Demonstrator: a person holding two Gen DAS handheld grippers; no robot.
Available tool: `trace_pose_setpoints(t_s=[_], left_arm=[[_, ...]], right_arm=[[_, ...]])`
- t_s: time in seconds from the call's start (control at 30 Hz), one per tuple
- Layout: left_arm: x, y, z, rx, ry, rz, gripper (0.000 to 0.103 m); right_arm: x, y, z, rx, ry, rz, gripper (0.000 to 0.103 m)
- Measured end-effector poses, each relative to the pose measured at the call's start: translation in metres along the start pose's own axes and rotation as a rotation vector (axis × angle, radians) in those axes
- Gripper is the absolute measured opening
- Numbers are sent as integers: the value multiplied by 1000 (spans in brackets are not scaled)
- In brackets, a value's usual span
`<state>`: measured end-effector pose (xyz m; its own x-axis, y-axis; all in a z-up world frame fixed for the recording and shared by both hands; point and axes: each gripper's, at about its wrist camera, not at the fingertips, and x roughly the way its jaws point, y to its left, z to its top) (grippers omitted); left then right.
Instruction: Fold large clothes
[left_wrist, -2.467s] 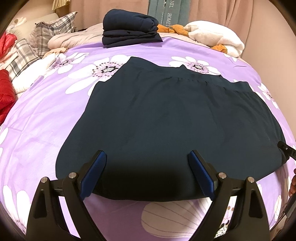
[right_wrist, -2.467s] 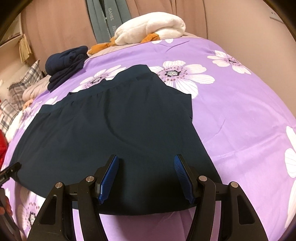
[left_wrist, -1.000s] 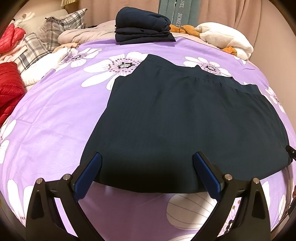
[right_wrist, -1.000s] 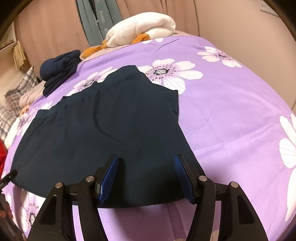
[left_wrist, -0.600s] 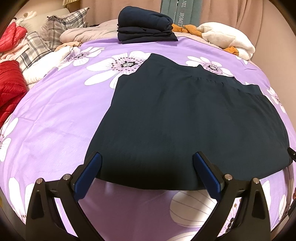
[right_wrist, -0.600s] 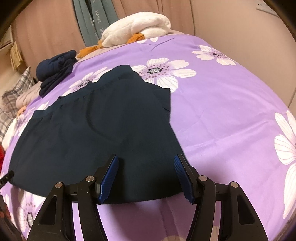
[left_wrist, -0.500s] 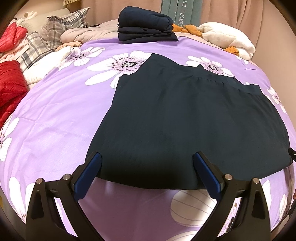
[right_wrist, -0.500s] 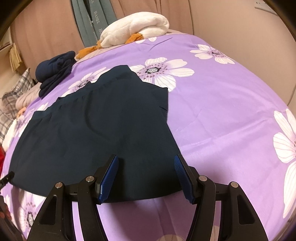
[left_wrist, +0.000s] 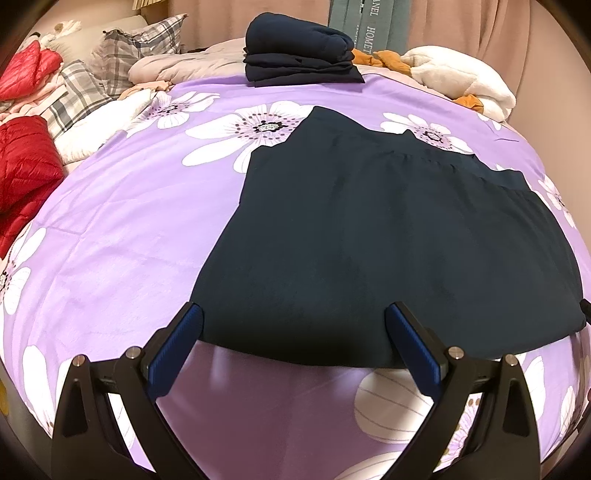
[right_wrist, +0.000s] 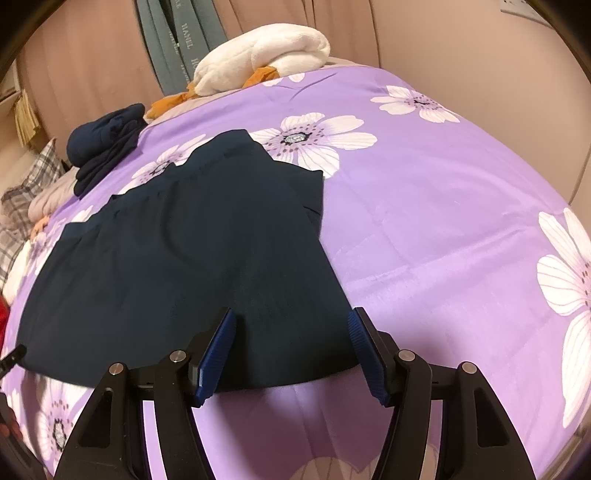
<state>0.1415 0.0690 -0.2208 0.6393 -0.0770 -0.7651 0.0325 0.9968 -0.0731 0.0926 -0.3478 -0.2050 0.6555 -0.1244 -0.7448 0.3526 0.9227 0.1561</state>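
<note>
Both the left gripper (left_wrist: 293, 326) and right gripper (right_wrist: 291, 332) hang with fingers wide and empty, the right having just opened a little, over the near hem of the dark garment (left_wrist: 388, 240) spread flat on the purple sheet (left_wrist: 122, 236), folded clothes (left_wrist: 299, 53) beyond.

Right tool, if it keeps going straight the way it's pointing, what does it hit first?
Most likely the near hem of the dark garment lying flat on the purple bedspread. The right tool is open and angled down over that edge; depth is uncertain.
</note>
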Motion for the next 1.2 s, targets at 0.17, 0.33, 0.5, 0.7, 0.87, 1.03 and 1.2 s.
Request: trace_pose_setpoints(t_s=[0.17,0.33,0.5,0.7,0.87,1.03,1.2], left_arm=[[-5,4,-2,-11,1,13,99],[-16,4,-3,-13,6,23,99],[-47,-4,-1,18,-22,19,99],[-92,-21,5,54,-53,-3,102],[-126,-31,6,58,-63,-9,102],[-155,-37,8,44,-62,3,103],[-188,-45,14,49,-63,-12,103]], right_arm=[[-1,-12,-2,57,17,-14,70],[-11,-15,-6,70,16,-43,70],[-38,-2,-5,4,-21,-55,70],[-72,31,-2,-65,-22,22,78],[-95,61,0,-127,-7,96,93],[-120,85,5,-193,-21,157,102],[-148,100,11,-224,-3,214,102]])
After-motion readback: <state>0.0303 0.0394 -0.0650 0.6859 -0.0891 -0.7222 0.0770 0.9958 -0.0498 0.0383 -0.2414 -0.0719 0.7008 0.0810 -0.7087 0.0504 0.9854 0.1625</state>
